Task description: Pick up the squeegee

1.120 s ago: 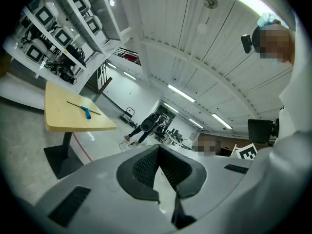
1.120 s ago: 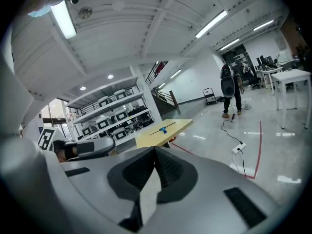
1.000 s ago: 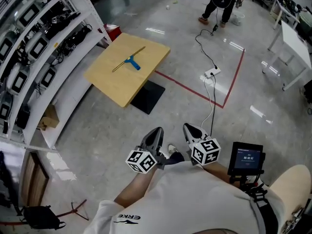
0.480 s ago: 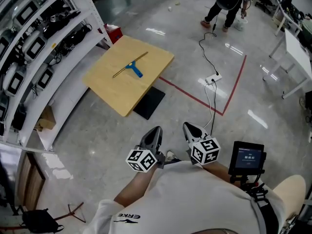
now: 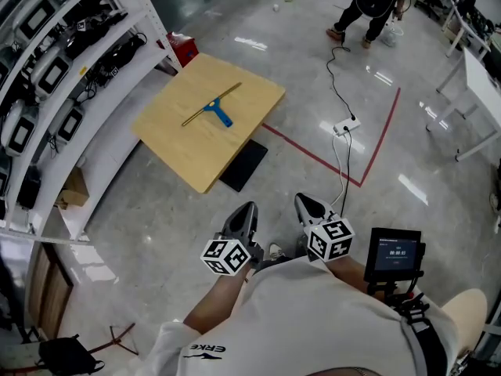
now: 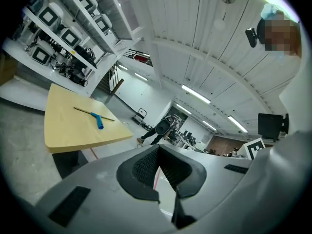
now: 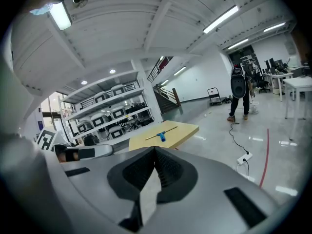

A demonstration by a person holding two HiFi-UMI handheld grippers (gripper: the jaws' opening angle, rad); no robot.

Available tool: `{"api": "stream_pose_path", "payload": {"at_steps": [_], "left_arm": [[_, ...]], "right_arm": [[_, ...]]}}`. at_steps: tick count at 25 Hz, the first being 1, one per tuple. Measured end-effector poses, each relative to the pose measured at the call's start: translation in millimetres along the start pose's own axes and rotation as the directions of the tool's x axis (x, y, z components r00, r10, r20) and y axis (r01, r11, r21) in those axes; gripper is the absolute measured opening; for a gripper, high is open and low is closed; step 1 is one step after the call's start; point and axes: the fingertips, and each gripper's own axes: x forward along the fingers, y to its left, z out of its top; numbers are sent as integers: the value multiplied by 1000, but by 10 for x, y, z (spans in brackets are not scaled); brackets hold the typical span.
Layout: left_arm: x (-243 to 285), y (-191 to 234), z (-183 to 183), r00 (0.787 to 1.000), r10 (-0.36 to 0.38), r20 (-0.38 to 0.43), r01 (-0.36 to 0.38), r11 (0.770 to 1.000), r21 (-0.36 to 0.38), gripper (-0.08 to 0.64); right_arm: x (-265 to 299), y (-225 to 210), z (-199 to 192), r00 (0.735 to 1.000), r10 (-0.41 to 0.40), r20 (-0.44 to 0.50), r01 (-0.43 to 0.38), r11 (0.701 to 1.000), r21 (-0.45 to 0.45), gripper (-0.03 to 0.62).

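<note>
Left gripper [image 5: 246,211] and right gripper [image 5: 306,204]: jaws closed together on both, nothing between them, held side by side close to the person's body. Blue-handled squeegee [image 5: 213,108] lies flat on the wooden table [image 5: 192,151], well apart ahead, beside the shelving rack [image 5: 70,61].

The white shirt [image 5: 301,319] bears the brand word ERKE; nothing else reads clearly

floor [image 5: 156,210]: glossy grey — red tape [image 5: 313,156] | left: white shelving [image 5: 70,69] | ceiling: strip lights [image 7: 222,18]
</note>
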Motion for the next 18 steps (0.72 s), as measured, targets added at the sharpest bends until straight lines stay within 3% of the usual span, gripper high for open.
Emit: {"api": "stream_pose_path", "payload": {"at_steps": [9, 14, 18], "left_arm": [[383, 323, 85, 992, 126, 8, -126, 992, -10, 3], [359, 391, 113, 985, 171, 13, -171, 985, -12, 3], [789, 468, 226, 977, 213, 19, -213, 977, -14, 3]], "right_arm": [[566, -268, 181, 994, 94, -58, -94, 996, -3, 3], [666, -210, 225, 987, 148, -70, -149, 989, -10, 3], [988, -463, 411, 974, 198, -107, -201, 979, -20, 3]]}}
